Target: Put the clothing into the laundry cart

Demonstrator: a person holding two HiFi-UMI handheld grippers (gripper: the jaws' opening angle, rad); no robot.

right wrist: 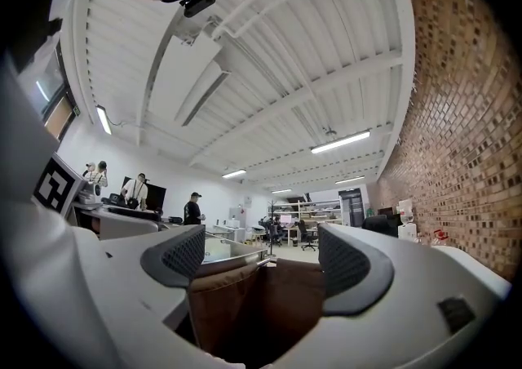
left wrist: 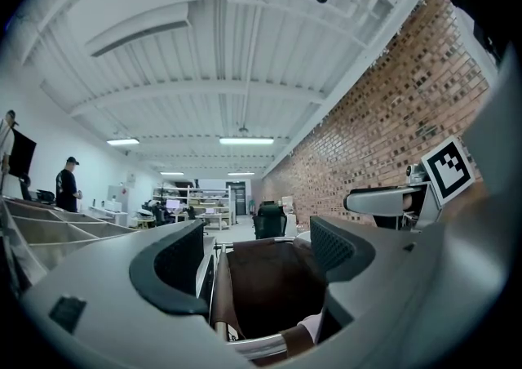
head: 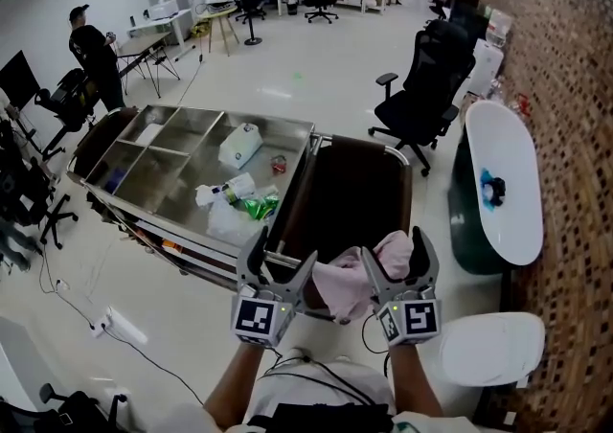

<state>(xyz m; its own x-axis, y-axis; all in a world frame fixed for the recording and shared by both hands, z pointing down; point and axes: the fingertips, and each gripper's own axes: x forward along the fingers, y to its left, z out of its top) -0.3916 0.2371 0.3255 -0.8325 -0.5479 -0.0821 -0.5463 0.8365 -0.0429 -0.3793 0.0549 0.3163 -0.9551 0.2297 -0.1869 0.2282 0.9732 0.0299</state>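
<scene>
The left gripper (head: 281, 263) and right gripper (head: 395, 261) stand released (both empty), probably to let the pink clothing (head: 347, 285) slide into the cart (head: 345, 196).

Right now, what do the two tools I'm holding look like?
Both the left tool and right tool are pale grey, each with two curved jaws lined in dark textured pads and a cube carrying black-and-white square markers. Thin black cables hang behind them.
</scene>
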